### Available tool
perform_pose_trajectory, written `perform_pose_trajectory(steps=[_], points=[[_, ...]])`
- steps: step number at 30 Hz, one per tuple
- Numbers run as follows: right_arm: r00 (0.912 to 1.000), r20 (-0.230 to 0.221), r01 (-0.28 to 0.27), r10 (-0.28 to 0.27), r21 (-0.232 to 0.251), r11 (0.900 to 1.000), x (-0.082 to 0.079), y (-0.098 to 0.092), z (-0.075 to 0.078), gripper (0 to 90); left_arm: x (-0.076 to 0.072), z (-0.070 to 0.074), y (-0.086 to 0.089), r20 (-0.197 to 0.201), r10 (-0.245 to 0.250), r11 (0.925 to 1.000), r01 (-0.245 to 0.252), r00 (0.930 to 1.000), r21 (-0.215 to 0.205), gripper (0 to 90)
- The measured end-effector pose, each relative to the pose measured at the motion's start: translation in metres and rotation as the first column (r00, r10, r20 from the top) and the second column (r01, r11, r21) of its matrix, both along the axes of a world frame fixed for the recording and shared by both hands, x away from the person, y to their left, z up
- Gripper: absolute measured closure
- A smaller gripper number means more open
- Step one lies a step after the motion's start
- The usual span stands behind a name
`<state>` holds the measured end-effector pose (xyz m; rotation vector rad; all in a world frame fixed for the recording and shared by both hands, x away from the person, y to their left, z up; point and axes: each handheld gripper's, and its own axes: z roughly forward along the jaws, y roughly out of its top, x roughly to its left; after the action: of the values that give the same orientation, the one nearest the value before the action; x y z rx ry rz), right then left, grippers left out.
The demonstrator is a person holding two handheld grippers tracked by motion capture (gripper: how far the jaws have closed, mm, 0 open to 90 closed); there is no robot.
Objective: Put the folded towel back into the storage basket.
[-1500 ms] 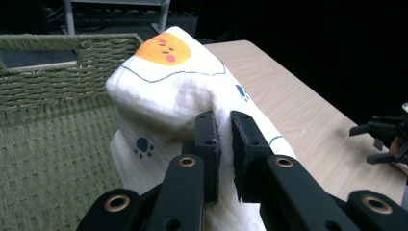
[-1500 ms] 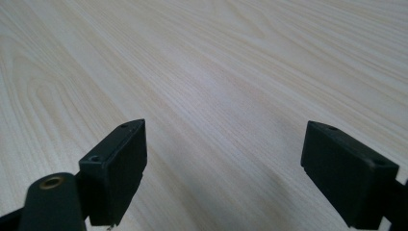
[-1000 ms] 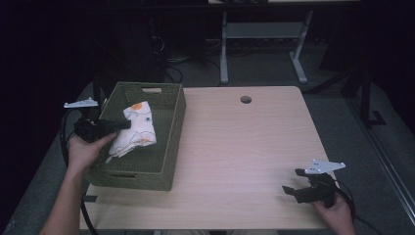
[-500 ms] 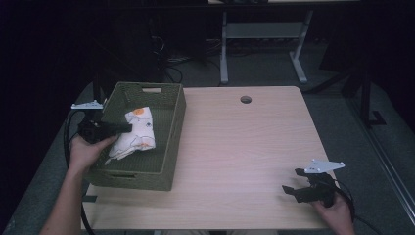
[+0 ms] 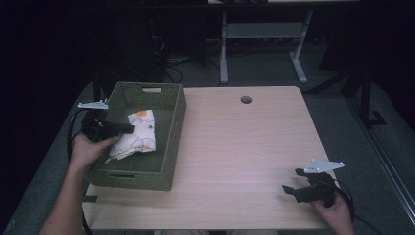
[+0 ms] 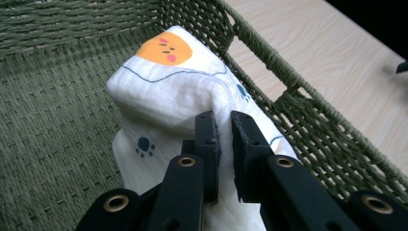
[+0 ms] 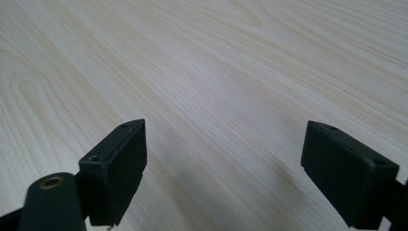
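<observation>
At far left of the high view, a hand (image 5: pixel 88 149) around the left gripper (image 5: pixel 128 129), grey three-cornered plate on top, black jaws reaching over the near-left wall of a green woven basket (image 5: pixel 147 175). Inside the basket, a white cloth (image 5: pixel 137 137) printed with an orange round face and small blue paw marks, bunched up and lifted toward the left wall, lower edge trailing onto the basket floor. From the left gripper view, left gripper (image 6: pixel 223 139) nearly closed, jaws pinching a fold of the cloth (image 6: pixel 168 84) with only a narrow gap between them; orange face uppermost, one paw print at lower left of the fabric, woven basket wall (image 6: pixel 288 96) with a handle slot just beyond, pale tabletop past it. Basket standing on the left part of a light wooden table (image 5: pixel 235 156), long side running away from the person. Near the far edge of the table, a round cable hole (image 5: pixel 245 99). Middle of the table bare wood. At lower right, a second hand (image 5: pixel 335 213) holding the right gripper (image 5: pixel 292 188) low by the near edge, grey plate above it, cable trailing off to the right. In the right gripper view, right gripper (image 7: pixel 223 159) wide open, jaws well apart, nothing between them, hovering close over the wood grain of the table (image 7: pixel 216 72)
</observation>
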<state>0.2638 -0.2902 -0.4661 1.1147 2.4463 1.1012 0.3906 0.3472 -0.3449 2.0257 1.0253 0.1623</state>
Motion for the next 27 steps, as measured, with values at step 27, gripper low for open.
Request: perform_pose_trajectory(steps=[27], points=[[1.0, -0.006, -0.007, 0.006, -0.006, 1.0, 0.001, 0.0, -0.001, 15.8, 0.0, 0.0, -0.01, -0.019, 0.002, 0.9998, -0.002, 0.9998, 0.017, 66.3]])
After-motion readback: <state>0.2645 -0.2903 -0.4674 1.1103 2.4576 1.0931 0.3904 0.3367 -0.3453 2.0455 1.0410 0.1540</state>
